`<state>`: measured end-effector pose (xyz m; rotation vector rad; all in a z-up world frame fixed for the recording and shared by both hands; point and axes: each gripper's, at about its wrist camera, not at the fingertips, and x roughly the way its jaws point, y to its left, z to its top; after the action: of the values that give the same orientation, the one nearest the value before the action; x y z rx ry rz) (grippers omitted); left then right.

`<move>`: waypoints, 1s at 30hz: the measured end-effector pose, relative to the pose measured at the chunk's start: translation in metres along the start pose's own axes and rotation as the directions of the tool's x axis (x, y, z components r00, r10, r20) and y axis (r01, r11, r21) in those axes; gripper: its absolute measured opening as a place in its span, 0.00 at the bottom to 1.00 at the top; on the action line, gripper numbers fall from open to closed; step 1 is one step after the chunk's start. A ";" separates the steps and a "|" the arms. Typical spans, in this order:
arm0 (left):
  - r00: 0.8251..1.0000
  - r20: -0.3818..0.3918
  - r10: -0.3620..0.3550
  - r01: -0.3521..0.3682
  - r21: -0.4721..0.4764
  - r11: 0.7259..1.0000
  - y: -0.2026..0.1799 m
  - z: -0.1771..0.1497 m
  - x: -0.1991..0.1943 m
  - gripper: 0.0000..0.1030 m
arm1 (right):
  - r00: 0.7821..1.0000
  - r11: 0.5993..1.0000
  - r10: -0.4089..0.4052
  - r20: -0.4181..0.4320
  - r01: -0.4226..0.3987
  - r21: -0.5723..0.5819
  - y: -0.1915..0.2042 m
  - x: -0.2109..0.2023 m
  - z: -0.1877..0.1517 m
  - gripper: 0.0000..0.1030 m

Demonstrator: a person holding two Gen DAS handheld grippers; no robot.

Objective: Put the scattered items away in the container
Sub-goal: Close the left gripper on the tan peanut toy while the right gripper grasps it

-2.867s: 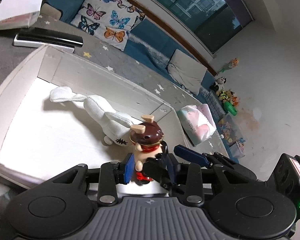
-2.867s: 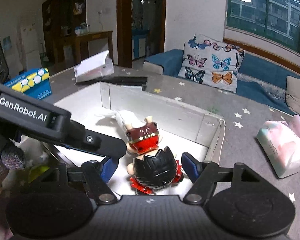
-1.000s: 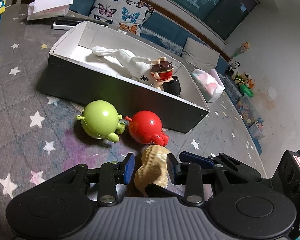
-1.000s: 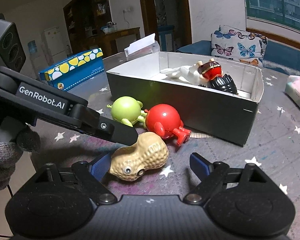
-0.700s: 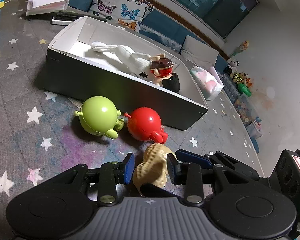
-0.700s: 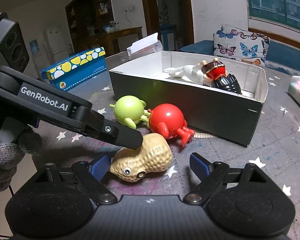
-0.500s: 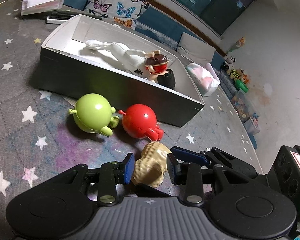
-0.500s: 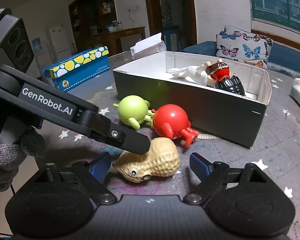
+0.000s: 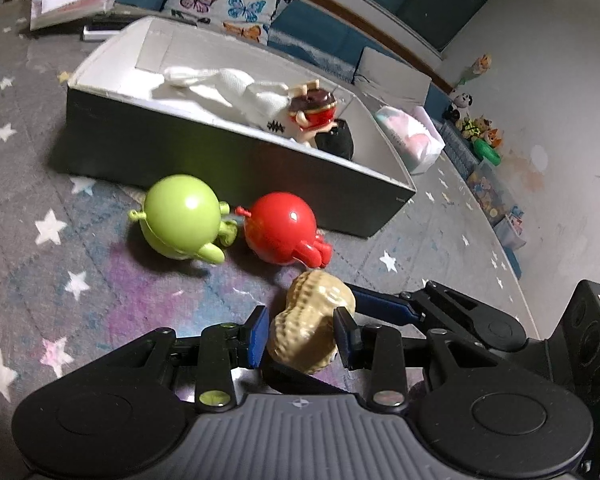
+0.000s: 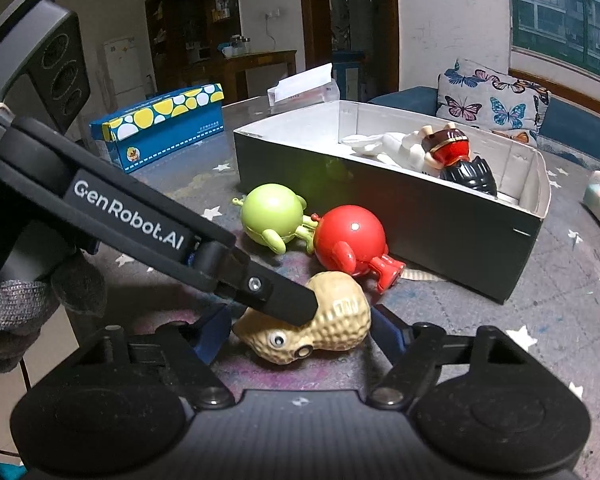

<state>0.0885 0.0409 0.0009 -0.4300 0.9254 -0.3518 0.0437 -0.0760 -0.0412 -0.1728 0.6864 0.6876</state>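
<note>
Left wrist view. My left gripper (image 9: 300, 330) has its jaws around the peanut toy (image 9: 314, 322); the blue pads sit at either flank, touching or very nearly so, so I read it as closing on the toy but cannot confirm firm contact. The peanut lies on the starry tabletop (image 9: 40, 280). The red round toy (image 9: 284, 228) is at 12 o'clock from it, the green round toy (image 9: 182, 216) at 10 o'clock, the two touching each other. The open box (image 9: 204, 152) lies beyond them at 12 o'clock, already holding a white plush (image 9: 228, 84), a red-and-brown figure (image 9: 312, 106) and a black item (image 9: 336, 142).

Right wrist view. My right gripper (image 10: 300, 338) is spread wide, its jaws on either side of the same peanut without pinching it. The left gripper's finger crosses in from 10 o'clock and lies across the toy's top. The box sits at 1 o'clock.

Step in hand, as I judge it: lift the peanut with the left gripper. To do it well: squeeze across the narrow waist so the bumpy shell does not roll out; back the right gripper off first so the two tools do not foul; rise straight up, clear the red toy's feet, then carry over the near wall to the bare floor at the box's near end.
</note>
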 end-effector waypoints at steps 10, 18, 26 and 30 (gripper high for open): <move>1.000 0.006 -0.004 0.004 -0.003 1.000 0.001 0.000 0.001 0.37 | 1.000 1.000 -0.010 0.008 0.010 -0.006 -0.001 0.000 -0.001 0.73; 1.000 0.010 -0.014 0.014 0.019 1.000 -0.002 -0.001 -0.005 0.37 | 1.000 1.000 -0.010 0.017 0.010 -0.022 0.001 -0.005 0.001 0.73; 1.000 -0.008 0.010 -0.009 0.098 0.995 -0.013 -0.002 -0.004 0.39 | 1.000 0.999 0.013 0.026 -0.012 -0.032 0.001 -0.007 0.005 0.62; 1.000 -0.013 0.004 -0.003 0.062 0.998 -0.009 -0.001 0.000 0.39 | 1.000 1.000 -0.017 0.001 0.017 -0.013 -0.001 0.000 0.002 0.61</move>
<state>0.0868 0.0335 0.0052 -0.3696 0.9256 -0.3792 0.0454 -0.0762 -0.0400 -0.1901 0.6789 0.6758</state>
